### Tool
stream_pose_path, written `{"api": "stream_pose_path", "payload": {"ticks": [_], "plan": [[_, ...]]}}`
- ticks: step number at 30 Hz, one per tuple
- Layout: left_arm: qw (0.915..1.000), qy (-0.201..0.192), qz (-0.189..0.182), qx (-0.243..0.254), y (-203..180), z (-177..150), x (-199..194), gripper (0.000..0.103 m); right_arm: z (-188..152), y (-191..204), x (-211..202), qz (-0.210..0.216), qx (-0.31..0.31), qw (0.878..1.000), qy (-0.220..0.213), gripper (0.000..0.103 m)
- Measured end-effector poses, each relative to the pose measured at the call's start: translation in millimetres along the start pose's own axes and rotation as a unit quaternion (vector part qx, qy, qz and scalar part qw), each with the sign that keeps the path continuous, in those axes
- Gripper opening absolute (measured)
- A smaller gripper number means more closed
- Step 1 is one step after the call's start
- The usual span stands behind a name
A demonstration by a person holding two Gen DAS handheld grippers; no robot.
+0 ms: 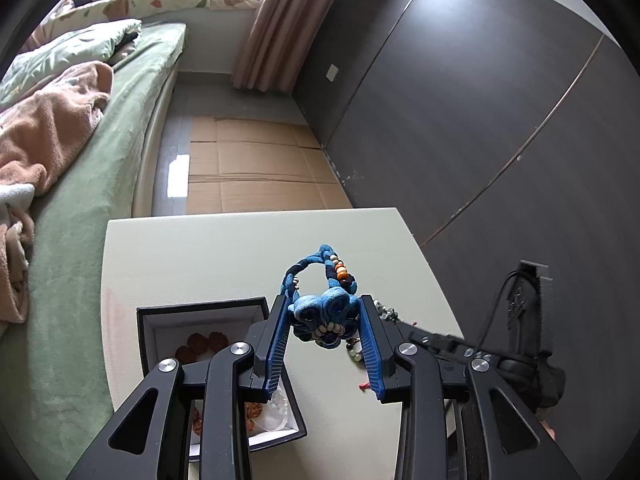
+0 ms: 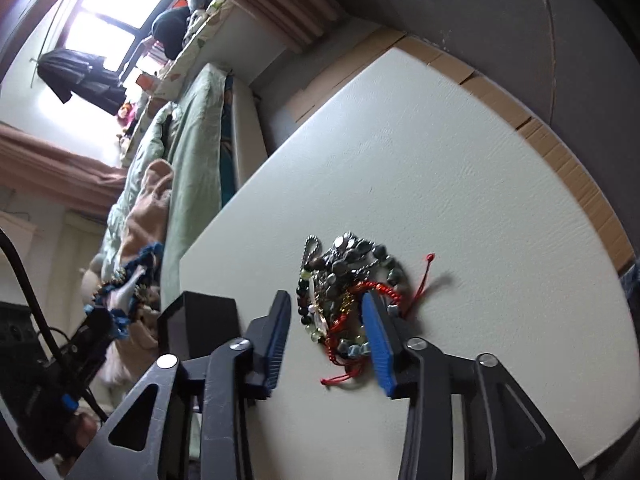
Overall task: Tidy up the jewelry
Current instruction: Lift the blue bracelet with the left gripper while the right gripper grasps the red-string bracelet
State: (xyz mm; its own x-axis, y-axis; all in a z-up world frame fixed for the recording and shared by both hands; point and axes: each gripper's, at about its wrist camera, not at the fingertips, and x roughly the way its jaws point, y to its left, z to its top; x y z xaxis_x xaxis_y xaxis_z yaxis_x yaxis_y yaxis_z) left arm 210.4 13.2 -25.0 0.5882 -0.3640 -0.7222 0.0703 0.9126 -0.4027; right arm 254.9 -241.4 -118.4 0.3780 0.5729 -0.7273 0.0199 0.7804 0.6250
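Two views, two grippers, one white table [image 1: 208, 256] as landmark.

Left wrist view first. Left gripper [image 1: 325, 320] part-open, blue pads pressed on either side of a blue fabric necklace [image 1: 324, 312], held clear above the table. Cord loop with orange beads standing up and away beyond the fingertips; scalloped pendant clamped between the pads. Down-left of it, near the table's bed-side edge, an open black jewelry box [image 1: 160, 320] with brown carved beads inside, partly hidden under the gripper linkage. Box lying left of and below the held necklace, so probably a short swing leftward and downward for the drop; long axis of the necklace running away from the camera, along the fingers.

Right wrist view next. Right gripper [image 2: 326, 320] part-open, nothing clamped. A tangled pile of bracelets [image 2: 348, 288] on the table, dark stones, green beads and red cord, lying between the fingers; right pad overlapping the red coil at the pile's edge, contact uncertain. Pile straight ahead, its longer run along the fingers. Right hand plainly nearer the pile, left hand nearer the box.
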Motion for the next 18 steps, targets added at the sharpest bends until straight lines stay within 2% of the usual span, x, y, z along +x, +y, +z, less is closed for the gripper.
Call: {"api": "stream_pose_path", "payload": {"ticks": [3,4,5,8,14,18], "plan": [[1.0000,-0.001,-0.002,0.002,-0.2,0.0,0.4,0.036,-2.1,2.5,5.9,-0.009,-0.007,1.000,0.004,0.032],[1.0000,0.000,-0.002,0.003,-0.1,0.0,1.6,0.036,-2.2,1.9,9.6,-0.014,-0.007,1.000,0.007,0.025],[1.0000,0.001,-0.001,0.002,0.3,0.1,2.6,0.036,-2.3,1.0,12.8,-0.022,-0.005,1.000,0.010,0.023],[1.0000,0.004,0.000,0.002,1.6,-0.2,5.7,0.036,-0.5,0.8,18.3,-0.049,-0.005,0.999,0.008,0.022],[1.0000,0.008,0.002,0.001,3.8,0.1,9.0,0.036,2.5,-4.2,21.1,-0.040,0.009,0.999,0.006,0.022],[0.9999,0.011,0.004,0.004,3.0,0.1,10.0,0.036,7.0,0.9,23.5,-0.053,0.001,0.999,-0.005,0.022]]}}
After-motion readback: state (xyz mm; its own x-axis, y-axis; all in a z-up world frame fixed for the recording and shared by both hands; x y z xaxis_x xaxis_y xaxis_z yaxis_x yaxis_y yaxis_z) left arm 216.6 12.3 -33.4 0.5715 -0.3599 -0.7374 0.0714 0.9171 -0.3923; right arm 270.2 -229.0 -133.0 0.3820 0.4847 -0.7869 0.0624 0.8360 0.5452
